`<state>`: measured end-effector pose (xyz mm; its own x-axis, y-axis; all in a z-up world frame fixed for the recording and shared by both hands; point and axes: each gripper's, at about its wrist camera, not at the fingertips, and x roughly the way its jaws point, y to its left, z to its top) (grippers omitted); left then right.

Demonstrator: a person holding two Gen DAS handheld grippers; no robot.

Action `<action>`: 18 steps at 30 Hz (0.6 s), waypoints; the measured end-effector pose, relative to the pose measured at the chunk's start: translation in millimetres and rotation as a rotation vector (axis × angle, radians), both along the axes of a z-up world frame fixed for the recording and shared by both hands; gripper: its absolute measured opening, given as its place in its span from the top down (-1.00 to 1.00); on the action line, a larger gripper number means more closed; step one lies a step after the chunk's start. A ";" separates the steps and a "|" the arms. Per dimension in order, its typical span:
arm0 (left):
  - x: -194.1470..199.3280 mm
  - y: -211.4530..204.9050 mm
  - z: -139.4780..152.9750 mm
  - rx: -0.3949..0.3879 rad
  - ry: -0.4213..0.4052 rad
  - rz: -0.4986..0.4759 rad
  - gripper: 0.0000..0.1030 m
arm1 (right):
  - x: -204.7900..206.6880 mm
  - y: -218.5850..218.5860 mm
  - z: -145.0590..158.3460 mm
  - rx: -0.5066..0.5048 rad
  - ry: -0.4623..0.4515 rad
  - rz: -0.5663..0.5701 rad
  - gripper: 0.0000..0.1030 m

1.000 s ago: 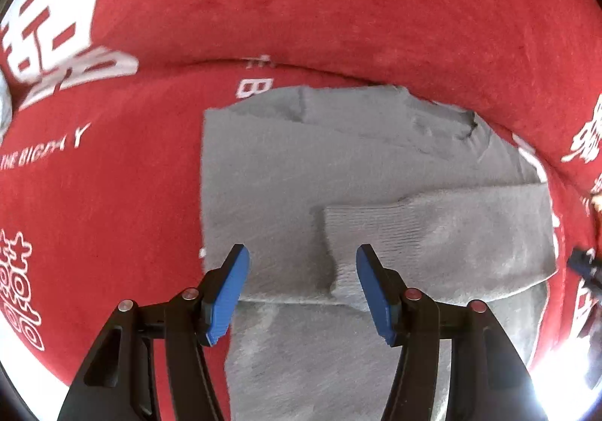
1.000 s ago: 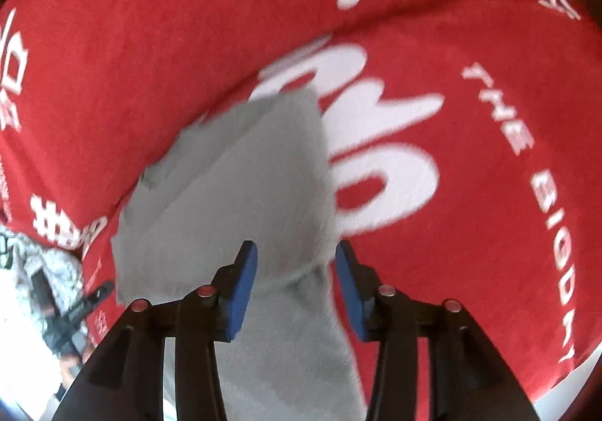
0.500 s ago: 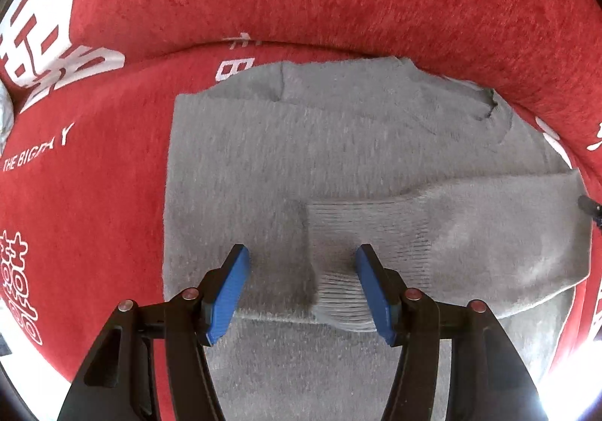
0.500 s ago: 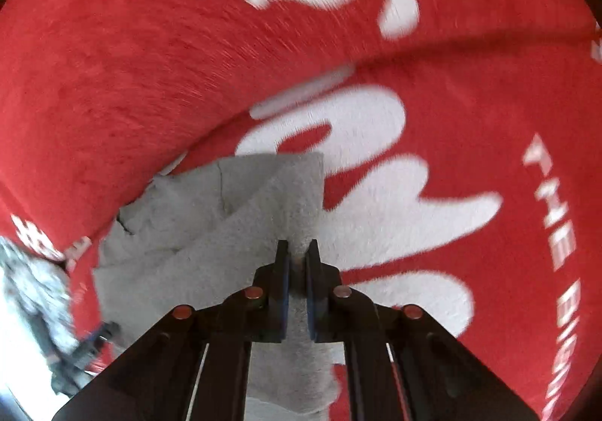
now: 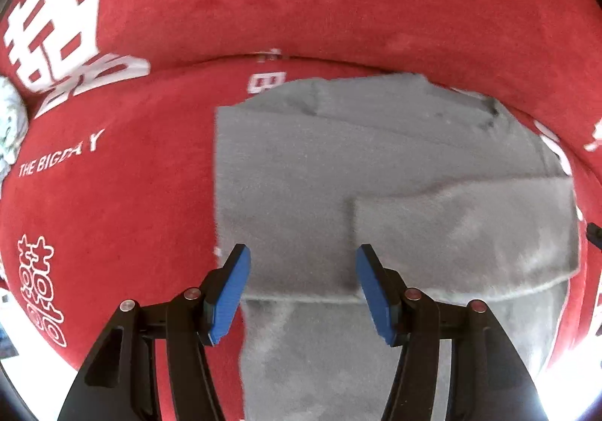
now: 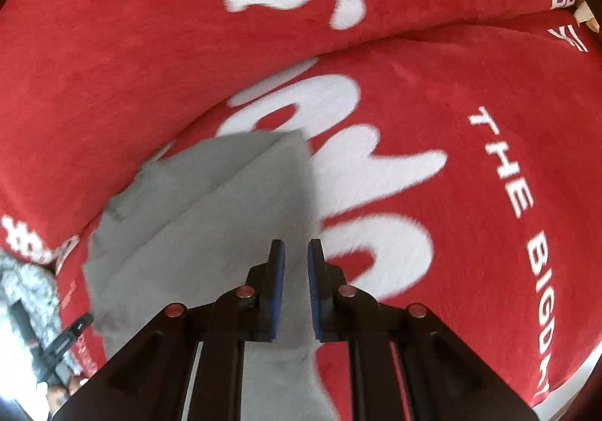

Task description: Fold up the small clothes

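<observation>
- Left wrist view: the left gripper (image 5: 301,270) points down over a grey sweater (image 5: 301,165) lying flat on a red blanket (image 5: 131,214) w/ white lettering. Its 2 blue pads stand well apart, nothing between them. A sleeve (image 5: 462,233) is folded across the sweater's body, cuff end just beyond the right-hand pad.
- Right wrist view: the right gripper (image 6: 296,255) sits over the sweater's right edge (image 6: 210,218), next to big white letters. Jaws nearly together w/ a thin gap, having just been opening slightly; can't tell if any fabric is pinched between them.
</observation>
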<state>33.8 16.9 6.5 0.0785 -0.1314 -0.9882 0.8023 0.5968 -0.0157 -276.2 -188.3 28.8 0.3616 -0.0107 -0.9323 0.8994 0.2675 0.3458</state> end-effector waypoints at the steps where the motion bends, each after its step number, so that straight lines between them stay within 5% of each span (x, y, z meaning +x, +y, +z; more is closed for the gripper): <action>1: -6.6 -2.6 -1.6 0.003 0.003 -0.014 -0.17 | 3.5 9.5 2.7 0.002 0.002 0.029 0.76; 7: -32.2 -14.4 -32.0 0.082 -0.011 -0.041 -0.18 | 17.5 35.2 -19.4 0.050 0.070 0.111 0.76; 11: -23.3 -4.1 -28.3 0.067 -0.008 -0.012 -0.18 | 10.6 37.0 -30.5 0.057 0.083 0.128 0.82; 18: 0.1 24.1 -25.0 0.170 -0.045 0.045 -0.18 | 16.4 39.4 -24.7 0.070 0.106 0.157 0.74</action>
<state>33.9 41.0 -18.5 0.1246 0.0420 -0.9913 0.7726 0.6227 0.1235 -259.7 -148.9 4.1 0.2535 0.1048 -0.9616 0.8807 0.3863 0.2742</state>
